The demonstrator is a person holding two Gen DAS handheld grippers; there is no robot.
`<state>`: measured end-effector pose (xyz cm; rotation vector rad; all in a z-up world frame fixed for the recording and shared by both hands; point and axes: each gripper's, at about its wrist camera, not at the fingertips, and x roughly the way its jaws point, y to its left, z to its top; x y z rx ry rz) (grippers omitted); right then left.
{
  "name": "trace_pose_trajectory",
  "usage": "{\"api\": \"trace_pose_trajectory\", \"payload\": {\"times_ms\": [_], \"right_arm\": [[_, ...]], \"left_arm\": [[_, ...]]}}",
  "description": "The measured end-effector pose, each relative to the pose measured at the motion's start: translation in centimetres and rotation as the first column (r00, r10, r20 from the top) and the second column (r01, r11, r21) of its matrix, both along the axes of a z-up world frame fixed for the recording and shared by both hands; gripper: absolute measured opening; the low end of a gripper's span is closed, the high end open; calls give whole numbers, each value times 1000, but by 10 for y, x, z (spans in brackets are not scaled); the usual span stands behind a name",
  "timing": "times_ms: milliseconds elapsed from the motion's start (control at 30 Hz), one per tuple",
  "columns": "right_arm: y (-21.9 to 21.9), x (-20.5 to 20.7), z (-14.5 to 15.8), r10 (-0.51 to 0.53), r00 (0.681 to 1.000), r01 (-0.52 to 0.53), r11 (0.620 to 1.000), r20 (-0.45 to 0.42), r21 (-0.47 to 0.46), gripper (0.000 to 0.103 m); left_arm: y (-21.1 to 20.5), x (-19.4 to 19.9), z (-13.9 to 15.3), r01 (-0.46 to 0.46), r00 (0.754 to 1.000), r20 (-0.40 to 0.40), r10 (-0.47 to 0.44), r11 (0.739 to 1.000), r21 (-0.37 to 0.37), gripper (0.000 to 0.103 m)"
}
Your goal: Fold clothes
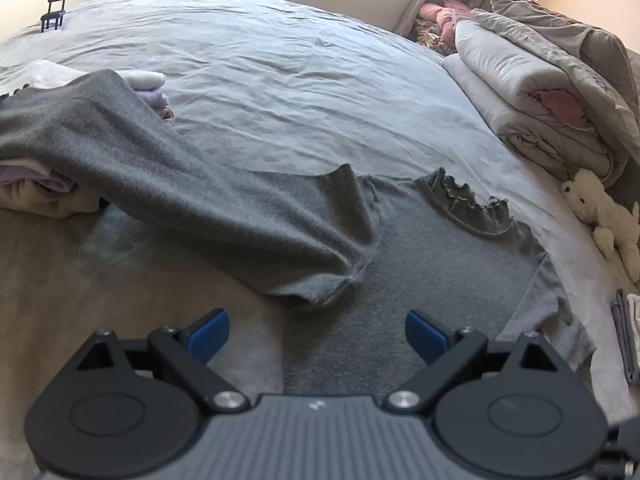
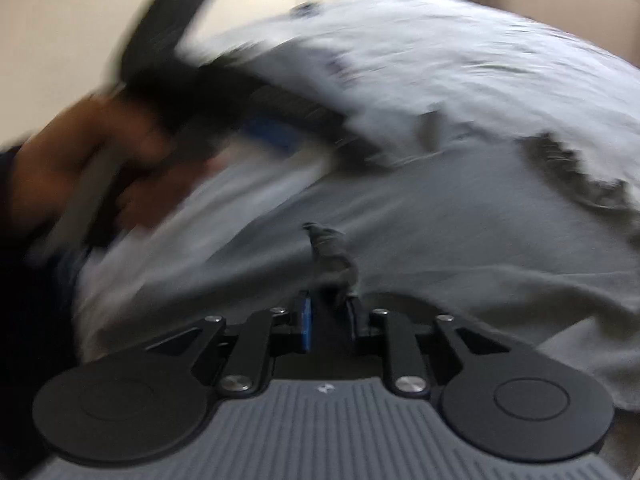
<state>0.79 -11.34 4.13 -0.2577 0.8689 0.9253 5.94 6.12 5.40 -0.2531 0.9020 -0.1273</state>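
A grey long-sleeved top [image 1: 432,264] with a ruffled collar [image 1: 464,200] lies on the bed. One sleeve [image 1: 168,184] stretches left over a pile of folded clothes. My left gripper [image 1: 316,334] is open and empty, just above the top's near part. In the blurred right wrist view, my right gripper [image 2: 330,316] is shut on a pinch of the grey top [image 2: 332,252]. The left gripper [image 2: 224,120] and the hand holding it show at the upper left, motion-blurred.
A grey bedsheet [image 1: 280,80] covers the bed. Folded pale clothes [image 1: 152,92] sit at the left. Rolled quilts [image 1: 540,92] and a white plush toy [image 1: 600,212] lie at the right. A small dark stand [image 1: 54,14] is at the far left.
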Motion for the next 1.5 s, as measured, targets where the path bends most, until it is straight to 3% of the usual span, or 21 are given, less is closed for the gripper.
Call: {"api": "trace_pose_trajectory", "payload": {"times_ms": [67, 133, 300, 367, 500, 600, 667, 800, 867, 967, 1033, 1100, 1167, 1267, 1333, 1367, 1500], "right_arm": [[0, -9, 1, 70, 998, -70, 997, 9, -33, 23], [-7, -11, 3, 71, 997, -70, 996, 19, -58, 23], [-42, 6, 20, -112, 992, 112, 994, 55, 8, 26], [-47, 11, 18, -153, 987, 153, 988, 53, 16, 50], [-55, 19, 13, -227, 973, 226, 974, 43, 29, 52], [-49, 5, 9, -61, 998, 62, 997, 11, -49, 52], [-47, -9, 6, 30, 999, -29, 991, 10, -128, 52], [-58, -15, -5, -3, 1000, 4, 964, 7, -267, 52], [-70, -16, 2, -36, 998, 46, 971, 46, -235, 52], [-83, -10, 15, -171, 973, 191, 974, 157, -120, 52], [-83, -4, 17, -246, 951, 258, 965, 187, -41, 52], [-75, 3, 16, -275, 943, 284, 959, 187, -20, 52], [-71, 3, 15, -227, 961, 232, 973, 161, -16, 52], [-62, -7, 7, -46, 993, 59, 991, 109, -119, 52], [-60, -20, -2, 59, 995, -42, 978, 81, -203, 52], [-62, -24, -4, 76, 994, -55, 970, 77, -236, 52], [-62, -27, 7, -1, 980, 43, 978, 200, -205, 53]], "left_arm": [[-2, -1, 1, 12, 1000, 3, -12, 1000, 3, 95], [-4, -3, 2, 30, 1000, 8, -30, 1000, 0, 95], [-11, -10, 8, 113, 993, 26, -112, 993, -21, 93], [-15, -12, 9, 140, 990, 32, -140, 990, -11, 93], [-20, -16, 7, 166, 986, 26, -166, 986, -5, 92], [-22, -19, 9, 190, 981, 31, -189, 982, -10, 86], [-22, -22, 11, 204, 978, 41, -203, 979, -9, 78], [-27, -32, 17, 248, 965, 75, -249, 968, 25, 64], [-30, -36, 17, 289, 955, 73, -289, 957, 17, 56], [-35, -44, 13, 345, 938, 42, -344, 938, -13, 50], [-39, -51, 9, 377, 926, 19, -377, 926, -16, 43], [-43, -59, 7, 411, 911, 11, -411, 911, -5, 40], [-44, -66, 6, 436, 900, 7, -437, 900, 15, 38], [-39, -71, 3, 463, 886, -3, -463, 886, 9, 38], [-32, -69, 3, 456, 889, -16, -457, 889, -28, 38], [-27, -67, 3, 444, 895, -24, -446, 894, -57, 38], [-11, -59, 1, 398, 910, -48, -412, 900, -179, 38]]}}
